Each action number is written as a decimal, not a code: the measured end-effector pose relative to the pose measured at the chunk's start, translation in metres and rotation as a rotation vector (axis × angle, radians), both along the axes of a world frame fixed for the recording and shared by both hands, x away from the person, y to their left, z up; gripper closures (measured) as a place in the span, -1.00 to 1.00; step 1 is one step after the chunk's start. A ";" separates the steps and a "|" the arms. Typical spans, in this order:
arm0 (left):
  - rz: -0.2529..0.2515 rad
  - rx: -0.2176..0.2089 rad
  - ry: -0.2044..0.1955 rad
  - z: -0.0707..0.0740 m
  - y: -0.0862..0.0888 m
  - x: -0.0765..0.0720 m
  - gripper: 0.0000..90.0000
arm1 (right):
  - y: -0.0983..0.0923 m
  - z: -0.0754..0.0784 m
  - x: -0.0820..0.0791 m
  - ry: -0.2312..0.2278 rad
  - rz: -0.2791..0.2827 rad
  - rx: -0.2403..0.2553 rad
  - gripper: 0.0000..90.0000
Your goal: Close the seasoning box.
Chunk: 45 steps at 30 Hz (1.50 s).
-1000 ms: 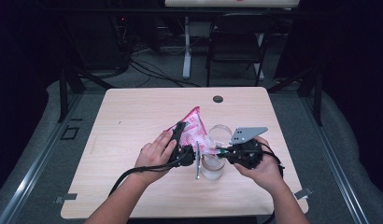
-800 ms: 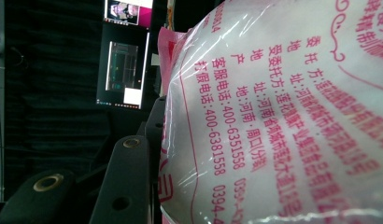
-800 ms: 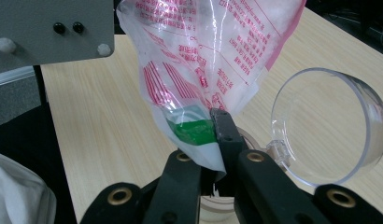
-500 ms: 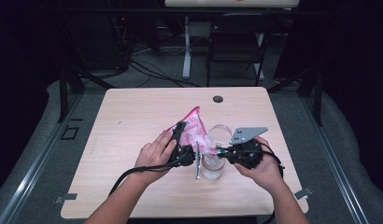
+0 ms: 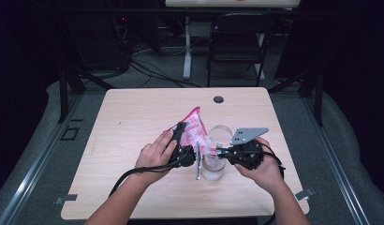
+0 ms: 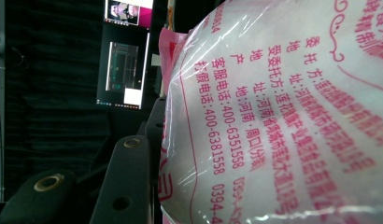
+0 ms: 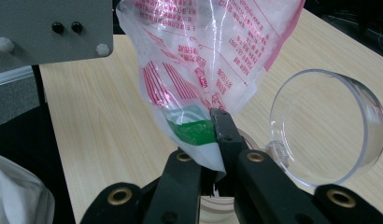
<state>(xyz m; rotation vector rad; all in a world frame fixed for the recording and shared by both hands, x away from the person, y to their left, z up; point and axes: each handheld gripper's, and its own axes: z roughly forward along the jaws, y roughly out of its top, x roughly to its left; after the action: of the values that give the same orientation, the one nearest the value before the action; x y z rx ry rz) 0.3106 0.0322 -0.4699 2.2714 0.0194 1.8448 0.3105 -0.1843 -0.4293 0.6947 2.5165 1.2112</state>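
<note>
A clear plastic bag (image 5: 195, 129) with pink print and white powder inside hangs tilted over the table. My left gripper (image 5: 183, 140) is shut on its bulging body, and the bag (image 6: 283, 116) presses against the black jaw at its left. My right gripper (image 7: 209, 140) is shut on the bag's lower corner, right at a green strip (image 7: 192, 132). That corner hangs just above a clear jar (image 5: 213, 168), whose round hinged lid (image 7: 327, 126) stands open behind it. The jar's rim (image 7: 213, 205) lies below my right jaws.
The light wooden table (image 5: 134, 122) has a dark round cable hole (image 5: 218, 99) near its far edge. A black chair (image 5: 237, 42) and cables sit on the floor behind the table. The grey plate (image 7: 49, 32) of my right gripper is at the top left.
</note>
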 end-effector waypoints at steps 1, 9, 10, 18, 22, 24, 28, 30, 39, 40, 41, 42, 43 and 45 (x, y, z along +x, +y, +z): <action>0.000 0.000 0.000 0.000 0.000 0.000 0.37 | 0.000 0.000 0.000 -0.001 0.000 0.000 0.99; 0.001 -0.002 0.001 0.001 0.000 0.000 0.37 | 0.000 0.000 0.000 -0.001 0.000 0.001 0.99; 0.000 -0.001 -0.001 0.001 0.000 0.000 0.37 | 0.000 0.000 0.000 -0.001 0.000 0.002 0.99; -0.002 -0.001 -0.005 0.001 0.000 0.000 0.37 | 0.000 0.000 0.000 -0.001 0.000 0.001 0.99; 0.002 0.002 -0.002 0.002 0.000 0.000 0.37 | 0.000 -0.001 0.000 0.000 -0.001 0.002 0.99; 0.001 0.002 -0.004 0.002 0.000 0.000 0.37 | 0.000 -0.001 0.000 0.001 0.002 0.002 0.99; -0.003 0.004 -0.004 0.002 -0.001 0.000 0.37 | 0.000 -0.001 0.000 0.000 -0.002 0.004 0.99; -0.004 0.004 -0.004 0.002 -0.001 0.000 0.37 | -0.001 -0.001 0.000 0.002 -0.002 0.003 0.99; -0.004 0.006 -0.007 0.003 -0.001 0.000 0.38 | 0.000 -0.002 0.000 0.001 -0.003 0.003 0.99; -0.005 0.007 -0.006 0.003 -0.001 0.000 0.38 | 0.000 -0.002 0.000 0.001 -0.004 0.003 0.99; -0.005 0.006 -0.006 0.003 -0.001 0.000 0.38 | 0.000 -0.002 0.000 0.002 -0.004 0.002 1.00; -0.004 0.007 -0.005 0.003 -0.001 0.000 0.38 | -0.001 -0.002 0.000 0.003 -0.004 0.005 0.99; -0.005 0.007 -0.006 0.003 -0.001 0.000 0.38 | -0.001 -0.002 0.000 0.003 -0.004 0.002 1.00; -0.004 0.008 -0.006 0.003 -0.001 0.000 0.38 | -0.001 -0.002 0.000 0.002 -0.004 0.002 1.00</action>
<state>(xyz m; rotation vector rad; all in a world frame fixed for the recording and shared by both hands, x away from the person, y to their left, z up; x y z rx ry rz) 0.3106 0.0314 -0.4669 2.2687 0.0063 1.8530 0.3107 -0.1849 -0.4315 0.7017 2.5148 1.2123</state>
